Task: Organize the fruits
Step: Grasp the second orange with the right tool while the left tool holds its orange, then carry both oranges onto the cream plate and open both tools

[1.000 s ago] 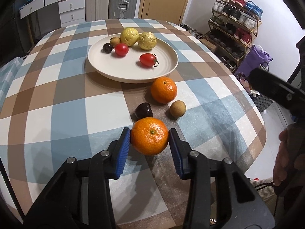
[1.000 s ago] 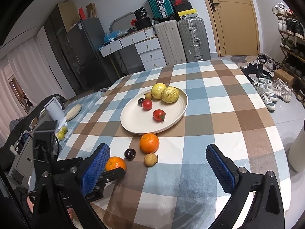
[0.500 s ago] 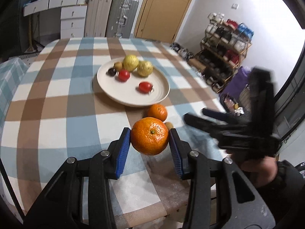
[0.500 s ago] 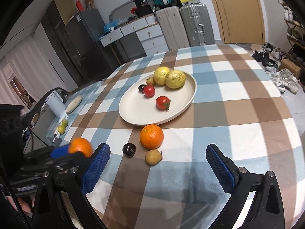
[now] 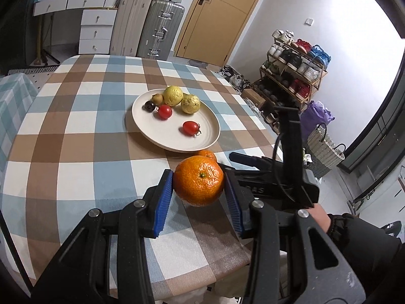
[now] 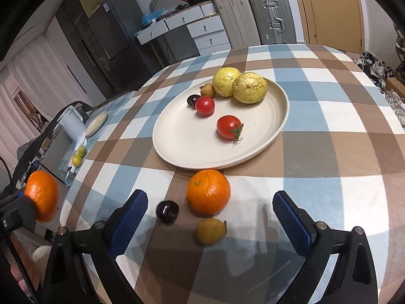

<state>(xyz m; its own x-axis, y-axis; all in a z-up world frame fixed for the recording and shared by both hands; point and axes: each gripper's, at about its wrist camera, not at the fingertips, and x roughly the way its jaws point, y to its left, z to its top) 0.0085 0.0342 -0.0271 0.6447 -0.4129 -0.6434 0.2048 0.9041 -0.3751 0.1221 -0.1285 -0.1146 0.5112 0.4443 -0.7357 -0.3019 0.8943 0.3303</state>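
My left gripper (image 5: 198,197) is shut on an orange (image 5: 198,184) and holds it in the air above the table's near edge; the orange shows blurred in the right wrist view (image 6: 41,200). My right gripper (image 6: 210,223) is open and low over the table, with a second orange (image 6: 208,191), a dark plum (image 6: 167,212) and a small brown fruit (image 6: 210,230) between its fingers. The cream plate (image 6: 192,149) beyond holds two yellow fruits (image 6: 238,84), two tomatoes (image 6: 229,127), a dark plum and a small brown fruit.
The checked tablecloth (image 5: 76,131) covers the round table. A side surface at the left holds a white jug (image 6: 73,124) and limes (image 6: 79,157). Suitcases (image 5: 159,27), drawers and a shoe rack (image 5: 296,71) stand around the room.
My left gripper has lifted the orange higher and back from the table. My right gripper has moved forward and down over the loose fruits.
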